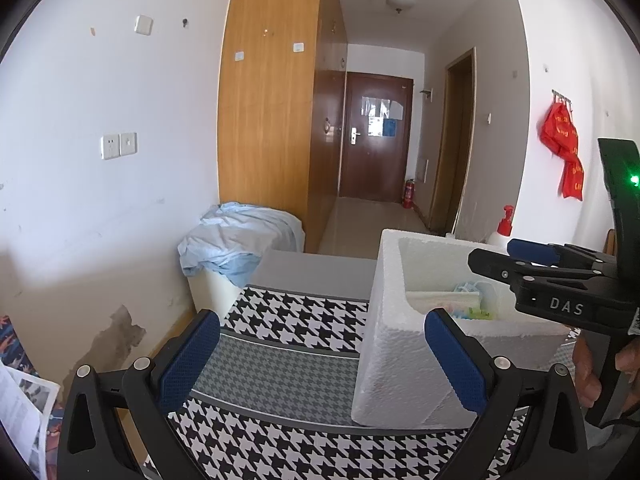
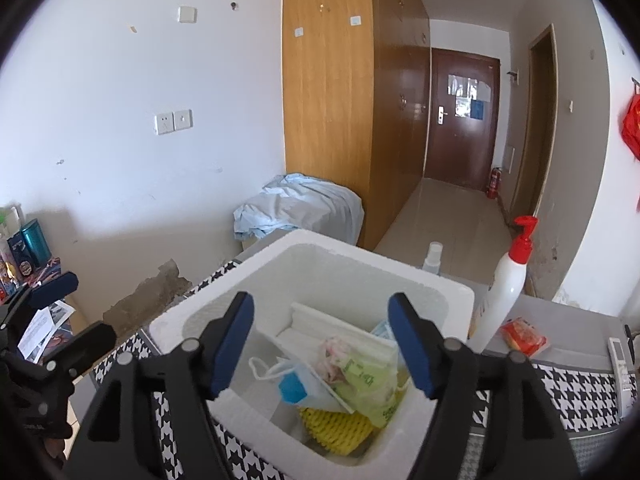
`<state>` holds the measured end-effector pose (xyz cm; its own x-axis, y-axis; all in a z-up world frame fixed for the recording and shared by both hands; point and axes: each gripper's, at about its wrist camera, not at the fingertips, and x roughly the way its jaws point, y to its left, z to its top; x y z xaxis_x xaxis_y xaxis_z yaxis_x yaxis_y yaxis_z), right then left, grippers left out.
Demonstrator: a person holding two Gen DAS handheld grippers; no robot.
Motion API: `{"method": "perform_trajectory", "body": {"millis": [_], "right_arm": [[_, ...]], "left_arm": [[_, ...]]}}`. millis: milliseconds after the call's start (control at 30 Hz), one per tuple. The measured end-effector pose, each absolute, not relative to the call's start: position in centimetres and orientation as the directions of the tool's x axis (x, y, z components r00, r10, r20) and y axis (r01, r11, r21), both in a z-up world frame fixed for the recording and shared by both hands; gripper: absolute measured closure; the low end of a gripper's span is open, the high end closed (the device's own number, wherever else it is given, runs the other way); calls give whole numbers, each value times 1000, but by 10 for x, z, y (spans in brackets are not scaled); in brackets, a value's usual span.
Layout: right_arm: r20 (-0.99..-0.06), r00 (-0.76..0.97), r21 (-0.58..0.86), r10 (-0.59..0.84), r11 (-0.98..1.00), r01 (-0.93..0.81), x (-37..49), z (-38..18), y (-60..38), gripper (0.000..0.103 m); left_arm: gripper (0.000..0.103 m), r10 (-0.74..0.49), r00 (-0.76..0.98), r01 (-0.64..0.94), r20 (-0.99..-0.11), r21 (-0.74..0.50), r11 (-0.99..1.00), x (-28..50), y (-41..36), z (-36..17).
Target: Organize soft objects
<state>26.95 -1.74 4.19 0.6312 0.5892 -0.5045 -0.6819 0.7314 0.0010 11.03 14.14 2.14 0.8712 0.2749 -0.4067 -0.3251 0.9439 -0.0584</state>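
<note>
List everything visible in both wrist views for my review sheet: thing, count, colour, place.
foam box: 1, white, on the houndstooth table
face masks: several, blue and white, inside the box
green bag: 1, in the box
yellow foam net: 1, box bottom
pump bottle: 1, white, red top, right of the box
red packet: 1, on the table by the bottle
blue cloth: 1, behind the table
left gripper: open, empty, at the box's corner
right gripper: open, empty, above the box
</note>
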Motion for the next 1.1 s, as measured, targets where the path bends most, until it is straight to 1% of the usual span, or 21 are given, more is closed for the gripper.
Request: {"method": "perform_trajectory", "body": {"millis": [367, 500, 600, 767, 1100], "right_arm": [[-464, 646, 1, 605, 730, -683, 248, 51, -44, 28], [-428, 668, -3, 609, 738, -675, 238, 55, -57, 9], [-402, 675, -6, 618, 736, -677, 228, 59, -66, 2], [-378, 693, -11, 615, 745, -667, 213, 64, -80, 1], [-360, 723, 7, 590, 777, -630, 201, 69, -108, 0]], "left_arm": [[1, 268, 884, -315, -384, -64, 947, 102, 125, 32], [1, 254, 893, -298, -373, -66, 952, 97, 114, 37], [1, 242, 900, -283, -362, -64, 957, 94, 105, 42], [1, 237, 910, -269, -341, -50, 962, 89, 89, 50], [1, 220, 920, -243, -325, -32, 970, 82, 66, 57]]}}
